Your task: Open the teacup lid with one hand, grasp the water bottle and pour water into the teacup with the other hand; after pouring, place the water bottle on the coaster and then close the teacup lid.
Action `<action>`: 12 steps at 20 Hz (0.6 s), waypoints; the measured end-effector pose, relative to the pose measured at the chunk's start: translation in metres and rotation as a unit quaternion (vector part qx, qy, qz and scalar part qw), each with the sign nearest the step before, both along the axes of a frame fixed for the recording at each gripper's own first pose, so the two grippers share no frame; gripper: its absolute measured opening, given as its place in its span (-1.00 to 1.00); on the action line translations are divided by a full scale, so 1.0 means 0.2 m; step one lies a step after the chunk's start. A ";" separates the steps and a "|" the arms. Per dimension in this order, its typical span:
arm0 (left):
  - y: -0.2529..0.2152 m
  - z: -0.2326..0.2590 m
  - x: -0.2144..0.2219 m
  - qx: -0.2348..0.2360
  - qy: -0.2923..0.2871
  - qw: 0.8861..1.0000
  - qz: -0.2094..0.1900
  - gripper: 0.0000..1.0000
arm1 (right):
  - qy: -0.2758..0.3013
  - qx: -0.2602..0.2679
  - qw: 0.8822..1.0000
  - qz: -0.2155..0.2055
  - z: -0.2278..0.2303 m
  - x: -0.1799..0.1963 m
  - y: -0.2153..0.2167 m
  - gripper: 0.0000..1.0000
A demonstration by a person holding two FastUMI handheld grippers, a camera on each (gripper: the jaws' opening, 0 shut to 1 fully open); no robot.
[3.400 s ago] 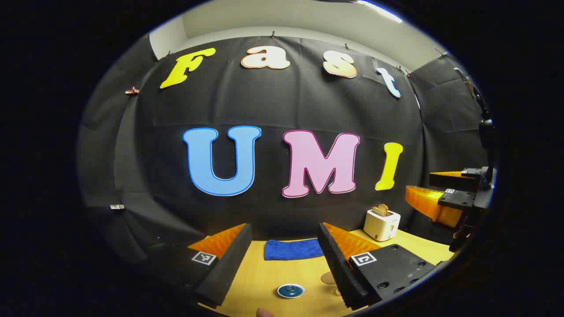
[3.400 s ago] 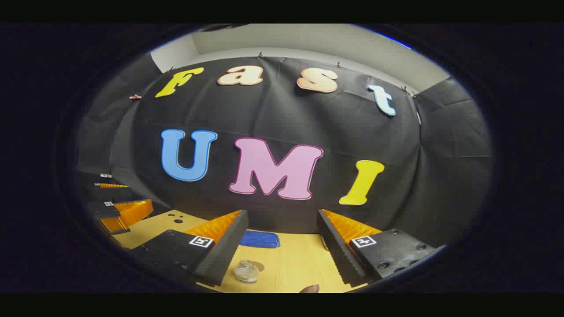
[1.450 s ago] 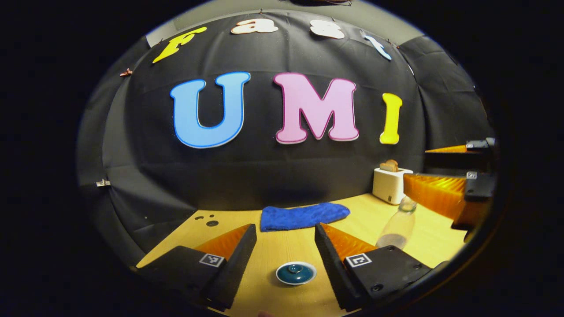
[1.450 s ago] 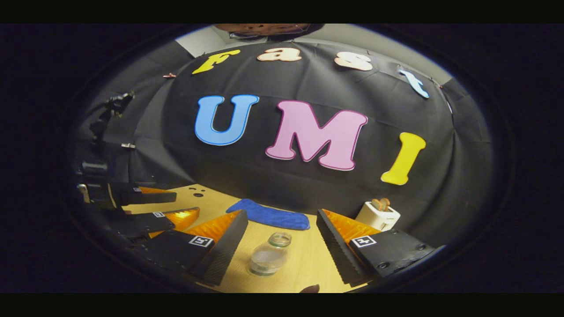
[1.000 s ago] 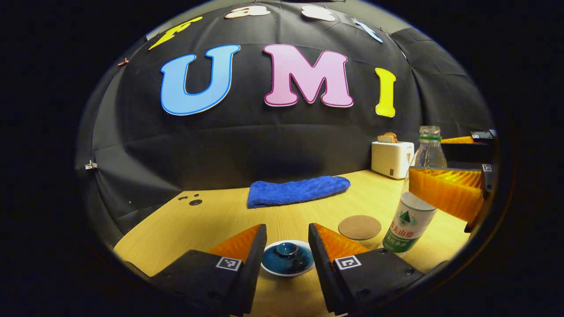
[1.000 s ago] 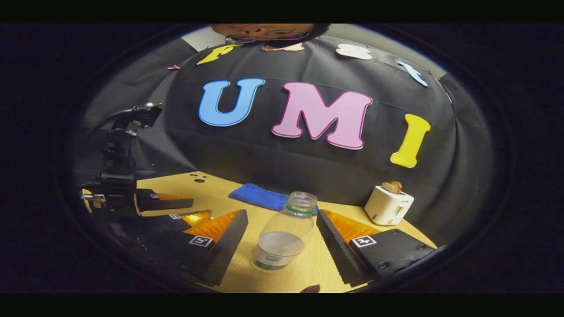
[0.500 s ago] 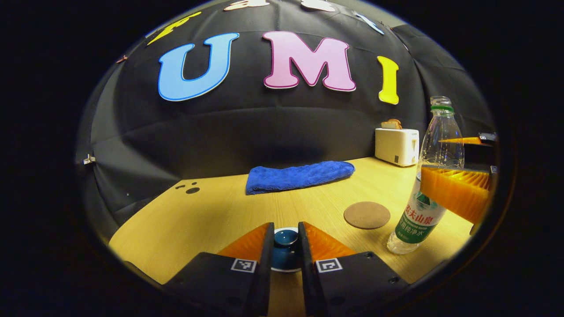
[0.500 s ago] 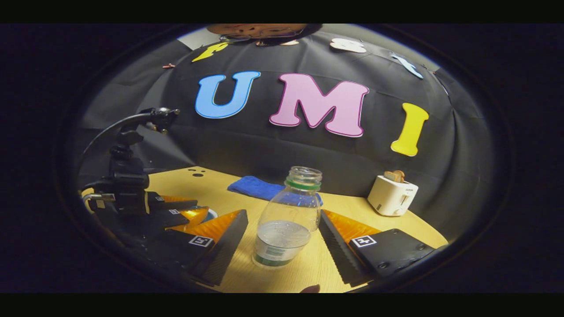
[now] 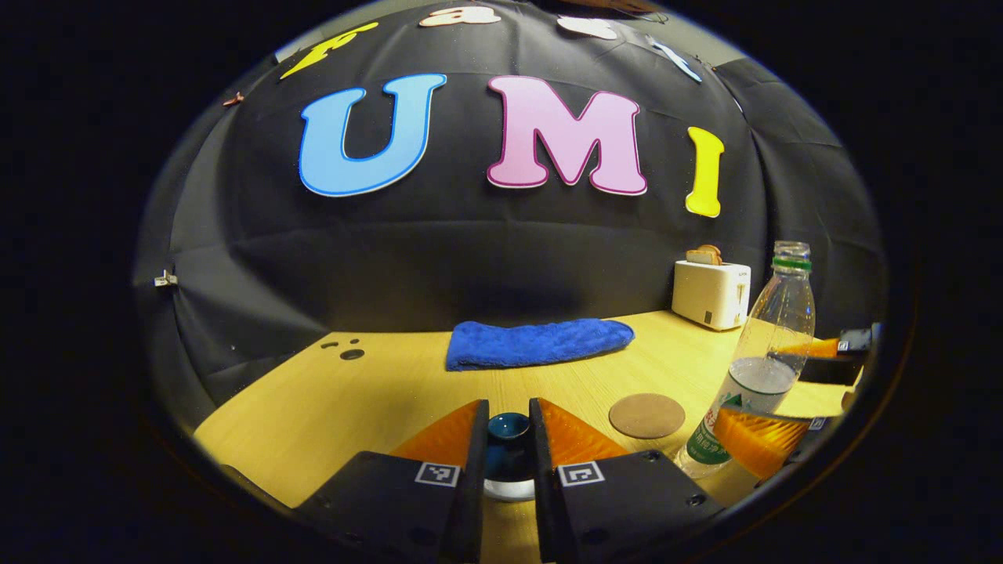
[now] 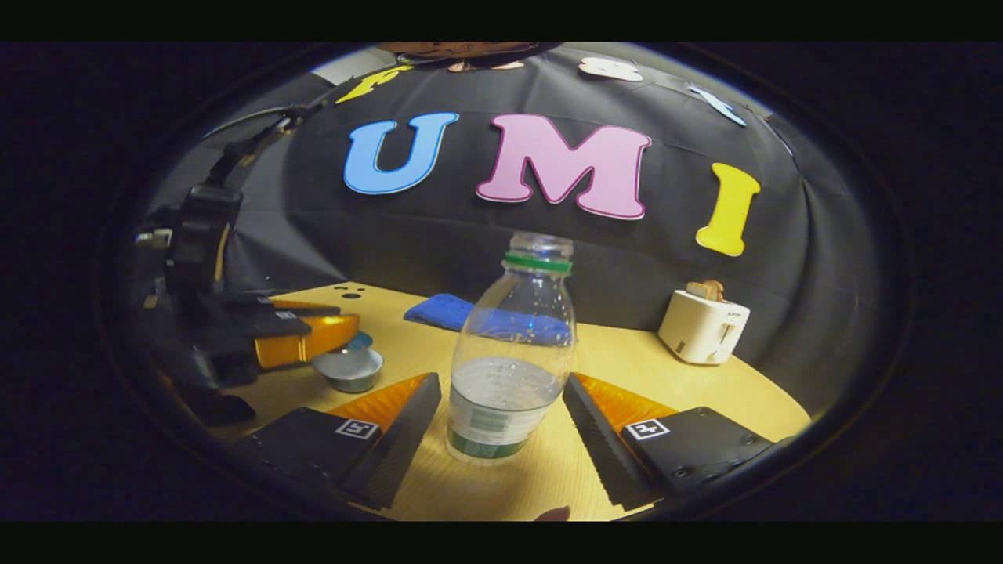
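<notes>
Left gripper view: the left gripper (image 9: pixel 507 446) is seen from behind, its fingers closed on the knob of the lid (image 9: pixel 507 433). The lid is dark blue and glazed with a pale rim; most of it is hidden between the fingers. The cup (image 10: pixel 348 370) is made out in the right gripper view as a small round grey bowl standing on the table (image 9: pixel 376 392), with the lid raised just above it, partly hidden by the left gripper. The table is of pale wood grain, with small dark holes near its far left corner.

Right gripper view: the right gripper (image 10: pixel 501 435) is held with fingers apart, one on each side of the bottle (image 10: pixel 509 360), neither seen to touch it. The bottle is clear ribbed plastic, uncapped, upright on the table, with a green neck ring, a label band and water in its lower part. Its base is partly cut off by the right gripper in the left gripper view.

The coaster (image 9: pixel 647 415), a flat brown disc, lies just beside the bottle. A folded blue cloth (image 9: pixel 539 343) of soft pile lies near the wall. A white toaster (image 9: pixel 711 293) with bread stands at the far right.
</notes>
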State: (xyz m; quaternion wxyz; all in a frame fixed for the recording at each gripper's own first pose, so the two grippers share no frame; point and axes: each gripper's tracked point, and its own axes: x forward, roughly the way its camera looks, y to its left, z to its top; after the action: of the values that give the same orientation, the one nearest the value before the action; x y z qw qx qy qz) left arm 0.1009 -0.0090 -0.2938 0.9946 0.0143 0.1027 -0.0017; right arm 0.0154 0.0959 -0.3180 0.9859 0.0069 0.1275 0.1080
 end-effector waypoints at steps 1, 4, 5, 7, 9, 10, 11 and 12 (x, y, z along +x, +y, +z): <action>0.01 0.02 -0.01 0.003 -0.002 1.000 0.001 -0.39 | 0.008 0.008 1.000 -0.002 -0.03 0.00 0.01 0.95; 0.04 0.00 -0.04 0.001 0.003 1.000 0.004 -0.39 | 0.028 0.015 0.999 -0.010 -0.12 0.00 0.01 0.96; 0.05 0.00 -0.04 -0.001 0.006 1.000 0.007 -0.39 | 0.031 0.014 0.999 -0.010 -0.14 0.00 0.01 0.95; 0.07 -0.01 -0.06 -0.002 0.007 1.000 0.013 -0.39 | 0.034 0.019 0.999 -0.006 -0.15 0.01 0.02 0.94; 0.09 -0.01 -0.06 0.000 0.007 1.000 0.017 -0.38 | 0.040 0.022 0.999 -0.005 -0.15 0.04 0.01 0.65; 0.10 -0.01 -0.07 0.002 0.007 1.000 0.019 -0.38 | 0.046 0.020 0.999 0.000 -0.16 0.04 0.02 0.63; 0.11 0.00 -0.07 0.003 0.006 1.000 0.021 -0.38 | 0.048 0.010 0.999 0.004 -0.15 0.05 0.01 0.57; 0.12 0.00 -0.08 0.004 0.004 1.000 0.024 -0.37 | 0.047 -0.016 0.999 0.007 -0.14 0.07 -0.01 0.57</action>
State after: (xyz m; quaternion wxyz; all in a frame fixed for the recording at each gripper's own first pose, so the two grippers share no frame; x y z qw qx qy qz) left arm 0.0850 0.0159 -0.2935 0.9938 0.0155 0.1074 0.0225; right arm 0.0286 0.0941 -0.3461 0.9781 -0.0050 0.1752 0.1120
